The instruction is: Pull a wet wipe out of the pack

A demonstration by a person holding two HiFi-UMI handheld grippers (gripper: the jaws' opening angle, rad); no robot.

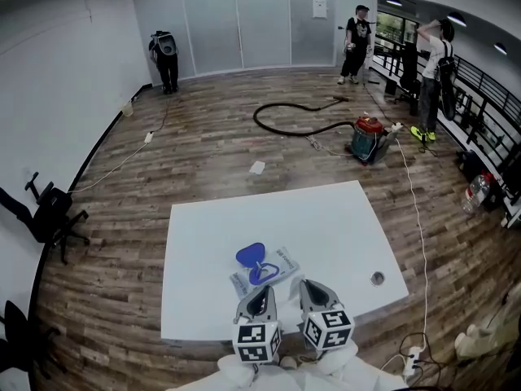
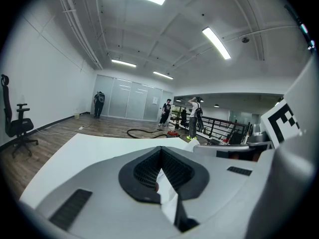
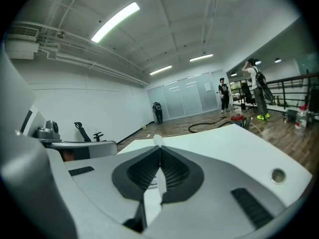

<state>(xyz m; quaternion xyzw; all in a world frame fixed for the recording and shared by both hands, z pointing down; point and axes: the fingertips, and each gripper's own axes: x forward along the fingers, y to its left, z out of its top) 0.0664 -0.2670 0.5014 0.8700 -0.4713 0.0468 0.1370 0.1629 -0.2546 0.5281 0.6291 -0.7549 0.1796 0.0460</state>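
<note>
1. Head view looks down on a white table (image 1: 342,226). The wipe pack (image 1: 281,274) lies near the front edge. Its blue lid (image 1: 250,255) is flipped up, so the hole is open. I cannot tell if a wipe pokes out of the hole. The left gripper (image 1: 260,292) and the right gripper (image 1: 313,287) sit side by side between the pack and the person. They are near the pack, but neither one touches it.
2. Left gripper view shows the left gripper (image 2: 160,152) with its jaws pressed together at the tips. Nothing is held between them. Only white table shows through the gap lower down, and the pack is not seen here.
3. Right gripper view shows the right gripper (image 3: 159,152) with its jaws squeezed together too, and empty. A small pale bit peeks over the tips, but I cannot tell what it is.
4. Task so far: I think only the lid part is done, and the pulling has not begun. One gripper must open and pinch a wipe at the hole. The other may need to hold the pack down, or the light pack could lift up with the wipe
</note>
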